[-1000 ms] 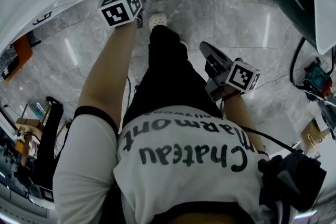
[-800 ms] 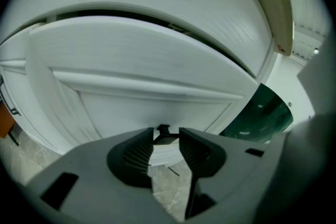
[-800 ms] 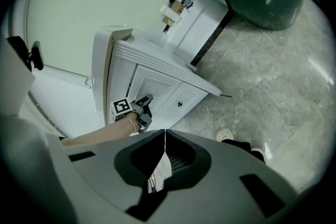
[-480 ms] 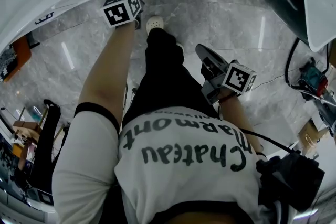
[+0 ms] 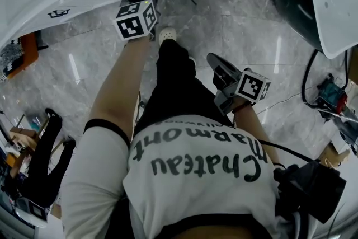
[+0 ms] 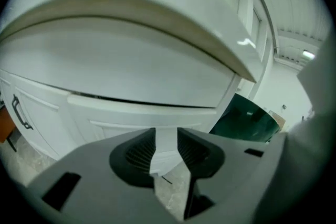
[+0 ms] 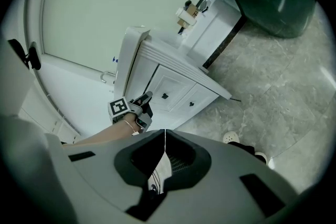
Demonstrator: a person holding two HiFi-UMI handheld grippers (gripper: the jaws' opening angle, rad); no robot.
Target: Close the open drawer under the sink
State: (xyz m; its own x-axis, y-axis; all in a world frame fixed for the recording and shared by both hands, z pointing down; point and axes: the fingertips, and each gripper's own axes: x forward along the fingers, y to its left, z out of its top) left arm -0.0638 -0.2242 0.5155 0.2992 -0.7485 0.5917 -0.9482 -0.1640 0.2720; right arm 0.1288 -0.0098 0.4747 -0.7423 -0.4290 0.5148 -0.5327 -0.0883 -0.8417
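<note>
Grey marble floor (image 5: 235,14) runs up to a white cabinet (image 7: 173,86), where the left gripper (image 6: 167,136) has its fingers (image 6: 142,152) released and spread, nothing caught between them; only the white drawer (image 6: 121,110) front shows through the gap. The drawer lies just under the overhanging counter (image 6: 131,18), with a thin dark seam above it.

Over the last second the left gripper has edged slightly rightward and stayed close under the counter's lip with the arm stretched forward. The right gripper (image 7: 164,136) has barely shifted and hangs by the person's hip, fingers clenched on nothing. I judge the push to be near its end, with the drawer close to home.

Whether the left fingers actually touch the drawer front I cannot tell: the head view hides the front under the counter, and the right gripper view shows that contact too small. The sink itself is out of sight. A dark green shape (image 6: 247,120) beside the cabinet is cut off and unclear.
</note>
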